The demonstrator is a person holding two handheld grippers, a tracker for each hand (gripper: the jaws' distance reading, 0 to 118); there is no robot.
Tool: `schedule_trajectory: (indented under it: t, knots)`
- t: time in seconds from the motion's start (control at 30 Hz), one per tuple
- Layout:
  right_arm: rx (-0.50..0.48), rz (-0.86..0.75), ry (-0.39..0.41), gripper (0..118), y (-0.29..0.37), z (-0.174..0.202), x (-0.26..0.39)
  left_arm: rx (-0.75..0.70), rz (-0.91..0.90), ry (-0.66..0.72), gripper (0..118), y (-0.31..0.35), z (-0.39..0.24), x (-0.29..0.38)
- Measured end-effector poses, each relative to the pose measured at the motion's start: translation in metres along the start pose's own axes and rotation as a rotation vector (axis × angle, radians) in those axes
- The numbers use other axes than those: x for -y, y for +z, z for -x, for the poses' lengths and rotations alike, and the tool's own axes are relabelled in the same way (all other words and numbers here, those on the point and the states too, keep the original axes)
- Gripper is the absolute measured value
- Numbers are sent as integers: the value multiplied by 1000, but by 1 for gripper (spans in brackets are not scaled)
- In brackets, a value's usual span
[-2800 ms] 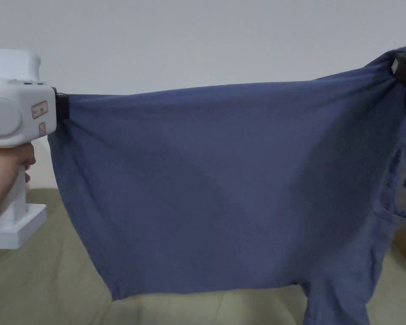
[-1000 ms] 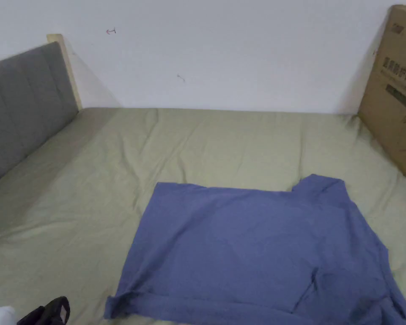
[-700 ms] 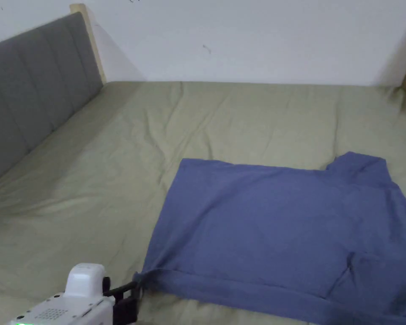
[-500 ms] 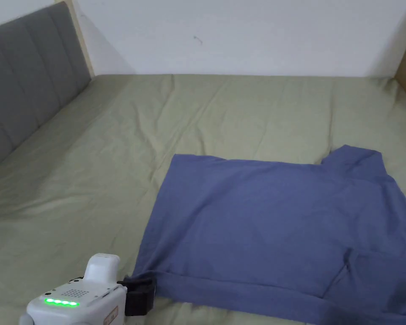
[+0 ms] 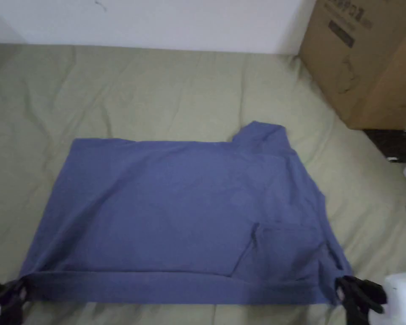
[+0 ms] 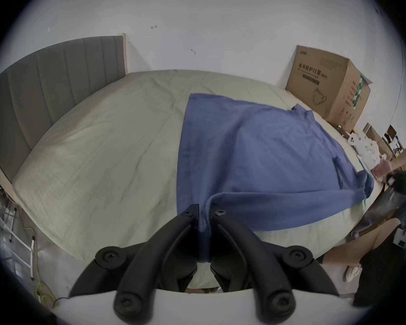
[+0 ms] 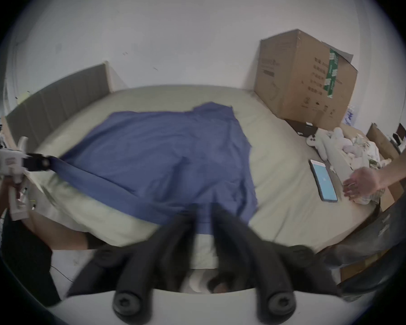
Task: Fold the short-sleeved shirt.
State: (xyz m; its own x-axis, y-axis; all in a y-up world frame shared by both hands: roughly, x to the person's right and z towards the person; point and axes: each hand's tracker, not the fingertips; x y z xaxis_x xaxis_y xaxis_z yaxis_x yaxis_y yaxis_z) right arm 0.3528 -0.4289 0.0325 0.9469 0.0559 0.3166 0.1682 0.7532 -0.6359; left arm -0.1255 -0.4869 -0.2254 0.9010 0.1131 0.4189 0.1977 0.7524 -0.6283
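Left tool [image 6: 204, 209], right tool [image 7: 203, 209] pinch shirt [image 5: 185, 211]; box [image 5: 363, 55], phone [image 7: 324, 182] beside.

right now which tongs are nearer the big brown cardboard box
Right. The right tongs sit at the blue short-sleeved shirt's near right corner, on the big brown cardboard box's side of the bed. The left tongs hold the near left corner, farther away.
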Motion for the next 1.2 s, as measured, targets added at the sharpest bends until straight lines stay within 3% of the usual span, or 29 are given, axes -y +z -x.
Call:
schedule_trajectory:
  t: [0.03, 0.1, 0.13, 0.27, 0.3, 0.37, 0.6, 0.7, 0.8, 0.97, 1.03, 1.13, 1.2]
  knots:
    - [-2, 37, -5, 28, -12, -7, -1, 3, -9, -1, 8, 1, -2, -3]
    - [-3, 123, -27, 99, -38, -18, -1, 3, -11, -16, 8, 5, -7, -6]
    - [-8, 135, -29, 106, -49, -23, -1, 2, -10, -24, 8, 3, -9, -7]
    - [-12, 183, 23, 102, -80, -24, -5, 1, 9, -20, 8, -5, -3, -4]
    - [-20, 180, 17, 83, -83, -25, -6, -5, 14, -21, 8, -6, -3, -5]
    - [-36, 162, -11, 6, -88, -29, -1, -7, 15, -22, 8, -3, -2, -4]
    - [-59, 80, -52, 4, -53, -33, -5, 23, -5, -5, 8, 17, -10, -27]
    - [-57, 20, -92, 4, -34, -43, -32, 33, -23, -7, 8, 18, -8, -56]
    - [-72, 18, -83, 4, -42, -56, -73, 56, -37, -5, 8, 7, -13, -96]
    - [-105, 115, -46, 4, -107, -72, -144, 56, 46, -54, 8, -63, -12, -167]
    - [-90, 200, -28, 4, -148, -73, -162, 70, 111, -61, 8, -121, 25, -165]
    - [-56, 299, -54, 4, -205, -74, -168, 27, 206, -70, 8, -165, 20, -178]
    - [-30, 336, -30, 4, -240, -76, -163, 12, 245, -69, 8, -189, 19, -178]
